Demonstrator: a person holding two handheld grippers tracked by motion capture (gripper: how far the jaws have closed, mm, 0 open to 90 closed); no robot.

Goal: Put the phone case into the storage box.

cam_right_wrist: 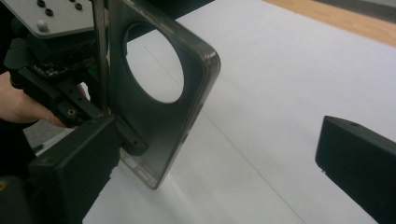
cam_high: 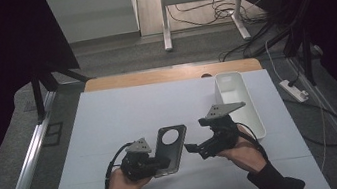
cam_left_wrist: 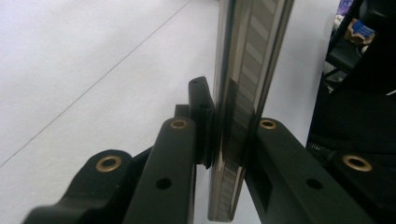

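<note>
- Two grippers are in your hands over the white table sheet [cam_high: 109, 118]; the left gripper [cam_high: 159, 162] has its jaws closed on the phone case [cam_high: 170, 149], which stands between the two grippers, near the middle of the sheet and toward your side.
- In the left gripper view you see the case [cam_left_wrist: 245, 70] edge-on, a thin glossy strip clamped between the two black jaws; its top and bottom are cut off by the frame, so its shape cannot be read there.
- In the right gripper view the case [cam_right_wrist: 159, 121] shows its dark inner side with a large round opening; its upper edge goes out of the frame, and its lower corner is very close to the sheet, but I cannot tell if it touches.
- Your right gripper [cam_high: 189, 148] has its jaws wide apart, with nothing between them; in its own view both jaws are partly cut off by the frame, and the near one covers a little of the case's lower edge.
- Your left hand [cam_high: 122, 187] is partly hidden under its gripper, and in the right gripper view only a small part of it [cam_right_wrist: 23, 105] shows.
- One white bin [cam_high: 255, 112] stands to the right; your right gripper hides part of its near side, and I cannot make out what is inside.
</note>
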